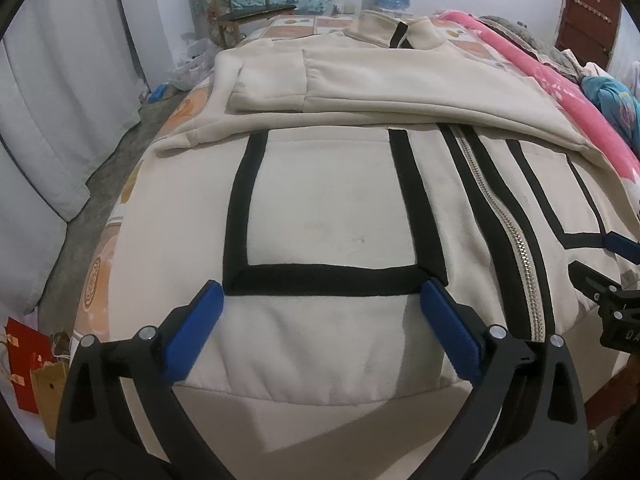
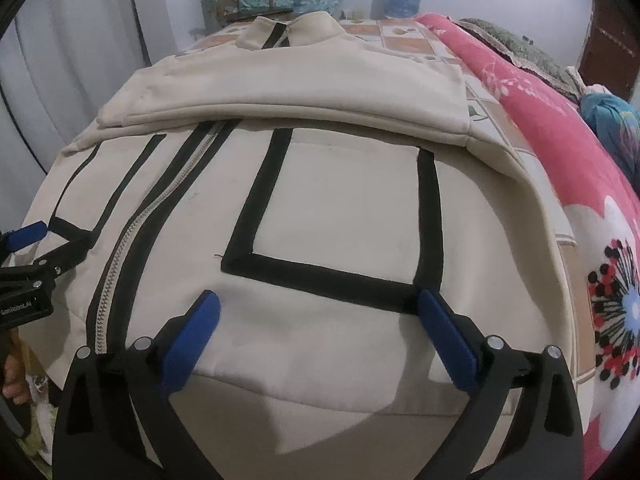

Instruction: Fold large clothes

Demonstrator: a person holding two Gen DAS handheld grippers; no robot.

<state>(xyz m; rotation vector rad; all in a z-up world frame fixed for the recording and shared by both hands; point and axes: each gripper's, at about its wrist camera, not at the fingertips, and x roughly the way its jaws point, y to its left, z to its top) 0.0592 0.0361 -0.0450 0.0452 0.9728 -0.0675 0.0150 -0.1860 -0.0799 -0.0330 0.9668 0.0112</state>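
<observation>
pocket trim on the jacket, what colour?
Black trim on the cream jacket; clearest in the right wrist view.

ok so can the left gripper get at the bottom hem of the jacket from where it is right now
Probably yes. The left gripper is open above the cream jacket, just past the hem, with nothing lying on that edge. The right gripper is off to the side over the other pocket, so it shouldn't block.

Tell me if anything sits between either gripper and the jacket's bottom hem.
Nothing visible does. The left gripper and right gripper are both open just above the cream jacket near its hem, with only bare fabric between their fingers.
</observation>
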